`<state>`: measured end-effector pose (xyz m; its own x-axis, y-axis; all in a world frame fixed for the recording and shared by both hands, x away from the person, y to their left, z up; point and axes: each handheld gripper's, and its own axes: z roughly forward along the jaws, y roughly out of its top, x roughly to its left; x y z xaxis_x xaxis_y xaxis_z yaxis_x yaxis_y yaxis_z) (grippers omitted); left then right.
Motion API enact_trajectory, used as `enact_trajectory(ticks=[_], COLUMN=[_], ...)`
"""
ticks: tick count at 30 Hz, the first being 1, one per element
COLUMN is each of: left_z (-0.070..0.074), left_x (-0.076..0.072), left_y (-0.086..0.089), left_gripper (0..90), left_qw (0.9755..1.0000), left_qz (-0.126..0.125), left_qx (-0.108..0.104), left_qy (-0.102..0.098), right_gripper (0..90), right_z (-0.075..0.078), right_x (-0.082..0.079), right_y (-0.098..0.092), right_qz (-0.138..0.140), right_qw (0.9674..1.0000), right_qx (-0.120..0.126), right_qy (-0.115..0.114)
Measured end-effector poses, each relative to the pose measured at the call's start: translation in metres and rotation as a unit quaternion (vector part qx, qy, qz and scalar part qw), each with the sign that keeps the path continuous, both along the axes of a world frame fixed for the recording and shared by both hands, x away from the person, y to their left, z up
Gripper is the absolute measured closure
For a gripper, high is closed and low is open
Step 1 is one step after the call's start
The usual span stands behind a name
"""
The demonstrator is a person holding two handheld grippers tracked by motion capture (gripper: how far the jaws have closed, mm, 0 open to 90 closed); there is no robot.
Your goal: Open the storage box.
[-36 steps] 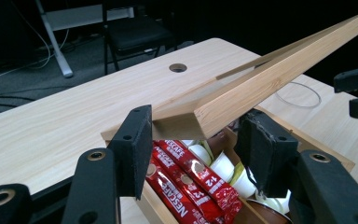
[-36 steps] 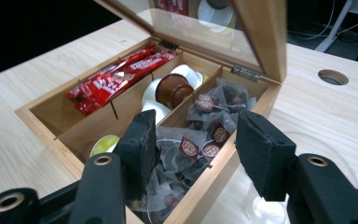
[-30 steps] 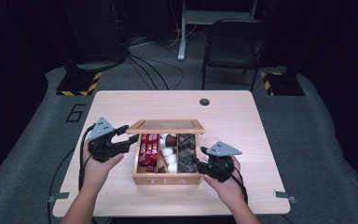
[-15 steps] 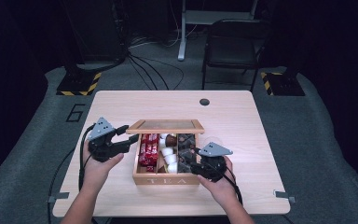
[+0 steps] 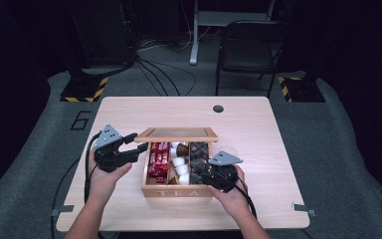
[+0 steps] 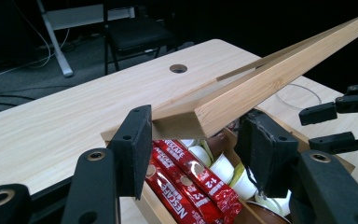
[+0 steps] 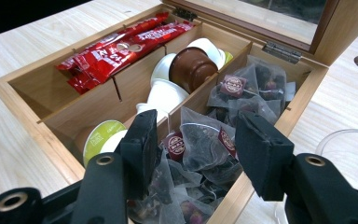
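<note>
While both hand-held grippers gape released, one tea box (image 5: 178, 190) shows three compartments.

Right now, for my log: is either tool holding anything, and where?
Left tool straddles a corner of the lid; grip unclear. Right tool, open over tea bags, holds nothing.
</note>
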<state>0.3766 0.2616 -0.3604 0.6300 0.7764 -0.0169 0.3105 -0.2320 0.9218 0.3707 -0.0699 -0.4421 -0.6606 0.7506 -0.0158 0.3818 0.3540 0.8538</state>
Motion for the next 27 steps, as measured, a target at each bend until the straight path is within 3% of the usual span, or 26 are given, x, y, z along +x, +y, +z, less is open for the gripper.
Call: enact_trajectory(ticks=[21, 24, 27], left_z=[-0.001, -0.001, -0.001], left_x=[0.001, 0.002, 0.003], left_y=[-0.001, 0.0, 0.0], left_gripper=[46.0, 46.1, 46.0], left_qw=[1.0, 1.0, 1.0], left_qz=[0.002, -0.001, 0.0], left_qx=[0.0, 0.001, 0.001], left_qy=[0.001, 0.003, 0.003], right_gripper=[49.8, 51.2, 59.2], right_z=[-0.015, -0.019, -0.023], right_x=[0.017, 0.018, 0.019], right_y=[0.013, 0.016, 0.019], right_qz=[-0.005, -0.01, -0.013], right_qw=[0.9997, 0.9994, 0.9991], right_qx=[-0.013, -0.02, -0.029], right_qy=[0.019, 0.027, 0.028])
